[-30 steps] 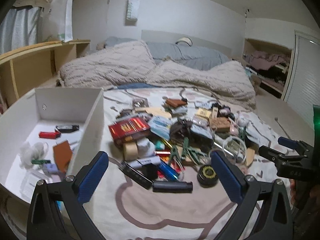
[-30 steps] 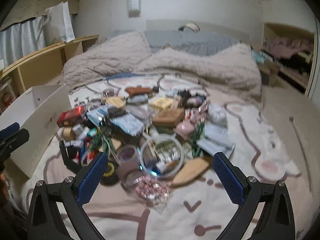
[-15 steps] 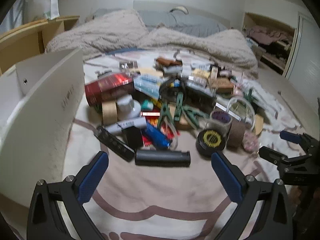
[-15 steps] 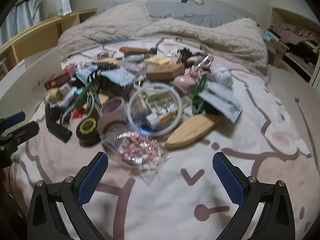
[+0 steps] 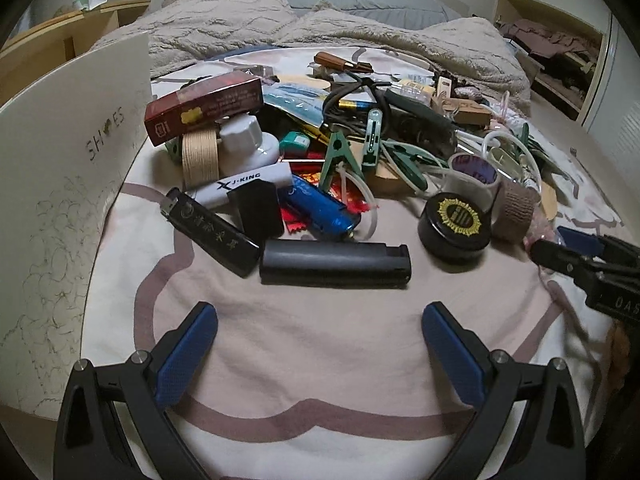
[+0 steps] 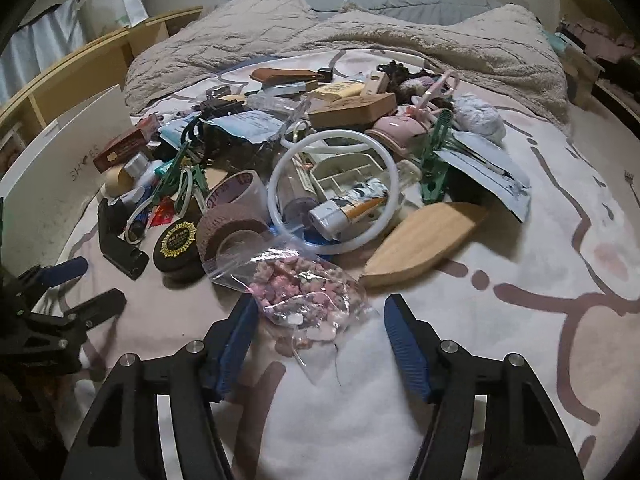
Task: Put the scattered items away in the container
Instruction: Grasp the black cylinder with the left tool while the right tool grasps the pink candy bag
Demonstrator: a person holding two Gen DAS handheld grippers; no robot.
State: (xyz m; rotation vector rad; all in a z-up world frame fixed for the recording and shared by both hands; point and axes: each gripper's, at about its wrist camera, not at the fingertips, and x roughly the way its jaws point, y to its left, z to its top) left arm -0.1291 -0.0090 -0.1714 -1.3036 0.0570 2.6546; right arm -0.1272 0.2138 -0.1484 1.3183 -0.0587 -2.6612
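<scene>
**Claws low over the clutter on the bed**

Our right claw (image 6: 320,340) had just been narrowing around the clear bag of pink bits (image 6: 304,292), pads not yet pressing. Our left claw (image 5: 320,344) stood spread before the long black case (image 5: 334,262). Farther left stood the white box (image 5: 68,184).

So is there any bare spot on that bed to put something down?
Yes: the patterned bedsheet is bare between the long black lighter and the left gripper, and right of the wooden boat-shaped tray. Behind these, the pile is packed up to the beige blanket.
</scene>
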